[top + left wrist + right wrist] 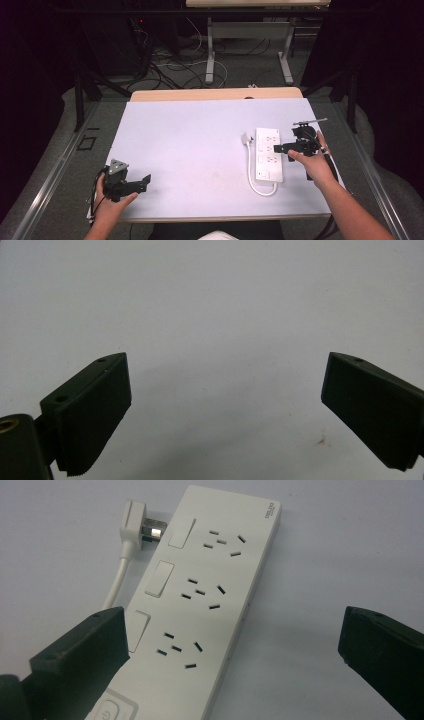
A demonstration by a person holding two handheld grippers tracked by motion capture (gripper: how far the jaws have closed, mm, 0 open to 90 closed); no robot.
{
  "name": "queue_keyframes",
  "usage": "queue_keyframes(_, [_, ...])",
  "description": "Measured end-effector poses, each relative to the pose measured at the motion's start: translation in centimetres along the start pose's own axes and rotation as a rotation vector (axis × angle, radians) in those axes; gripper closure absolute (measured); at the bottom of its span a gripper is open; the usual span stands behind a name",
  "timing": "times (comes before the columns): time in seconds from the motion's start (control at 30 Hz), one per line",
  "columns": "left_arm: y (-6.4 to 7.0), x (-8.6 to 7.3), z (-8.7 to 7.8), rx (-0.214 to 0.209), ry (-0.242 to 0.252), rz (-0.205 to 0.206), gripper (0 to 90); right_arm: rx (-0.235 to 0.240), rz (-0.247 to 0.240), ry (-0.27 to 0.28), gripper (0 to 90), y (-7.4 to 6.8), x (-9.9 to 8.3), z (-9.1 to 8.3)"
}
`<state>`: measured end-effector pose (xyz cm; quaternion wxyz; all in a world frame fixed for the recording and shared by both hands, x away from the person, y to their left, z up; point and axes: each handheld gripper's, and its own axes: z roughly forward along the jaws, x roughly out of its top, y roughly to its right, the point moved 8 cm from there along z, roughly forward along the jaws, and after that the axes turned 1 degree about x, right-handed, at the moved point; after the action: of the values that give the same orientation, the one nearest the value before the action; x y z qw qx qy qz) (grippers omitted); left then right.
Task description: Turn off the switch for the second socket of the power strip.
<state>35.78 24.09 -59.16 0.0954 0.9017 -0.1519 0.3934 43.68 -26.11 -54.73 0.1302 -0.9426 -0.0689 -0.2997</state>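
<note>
1. Both of my left fingers are spread wide with nothing between them, just the bare white worktop below.
2. My left gripper sits near the front left corner of the worktop, held in my left hand and aimed toward the middle of the surface.
3. My right fingers are also spread wide and pinch nothing; they frame the near end of the power strip without touching it, as far as I can tell.
4. My right gripper hovers by the right edge of the worktop, in my right hand, pointing left at the strip's long side.
5. I see the power strip lying flat on the right part of the worktop, close to the right edge, its long side running front to back.
6. It has three socket groups, each with a switch beside it, and a power button at the end nearest my right gripper.
7. Its white cord loops along the strip's left side, and the plug lies just beside the far end, prongs toward the strip.
8. My left gripper is well apart from the strip.
</note>
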Motion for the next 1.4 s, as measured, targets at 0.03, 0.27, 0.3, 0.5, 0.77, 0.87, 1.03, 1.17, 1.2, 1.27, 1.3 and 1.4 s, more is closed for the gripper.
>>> queue_keyframes(0.03, [0.0,0.0,0.0,-0.001,0.003,-0.002,5.2,-0.004,0.0,0.001,0.0,0.1,-0.1,-0.1])
queue_keyframes(0.27, [0.2,0.1,0.1,-0.013,0.007,-0.014,3.1,-0.001,0.016,0.024,0.0,0.8,-1.2,-0.5])
queue_keyframes(0.3, [0.2,0.0,0.1,-0.014,0.005,-0.01,2.3,0.001,0.012,0.029,0.0,0.9,-1.3,-0.5])
queue_keyframes(0.5, [0.3,0.0,0.1,-0.016,0.002,-0.007,0.5,0.011,0.036,0.041,0.0,1.3,-2.7,-0.9])
queue_keyframes(0.77, [0.3,0.0,0.2,-0.017,0.0,-0.003,0.4,0.013,0.011,0.079,0.0,1.2,-3.9,-1.6])
queue_keyframes(0.87, [0.3,0.0,0.2,-0.013,0.007,-0.001,0.5,0.019,0.012,0.084,0.0,1.1,-4.3,-1.7])
queue_keyframes(1.03, [0.3,0.0,0.2,-0.013,0.011,-0.006,0.5,0.028,0.017,0.102,0.0,0.8,-5.0,-1.7])
queue_keyframes(1.17, [0.3,0.0,0.1,-0.017,-0.003,0.002,0.5,0.035,0.025,0.111,0.0,0.9,-5.6,-1.8])
queue_keyframes(1.2, [0.3,0.0,0.1,-0.016,-0.002,0.002,0.5,0.036,0.023,0.114,0.0,1.0,-5.7,-1.8])
queue_keyframes(1.27, [0.3,0.0,0.2,-0.014,0.005,0.001,0.5,0.038,0.034,0.113,0.3,1.0,-6.0,-1.7])
queue_keyframes(1.3, [0.3,0.0,0.2,-0.013,0.005,0.002,0.5,0.041,0.034,0.115,0.4,1.1,-6.1,-1.6])
queue_keyframes(1.4, [0.3,0.0,0.2,-0.013,0.004,0.003,0.5,0.034,0.039,0.114,1.0,1.5,-6.6,-1.5])
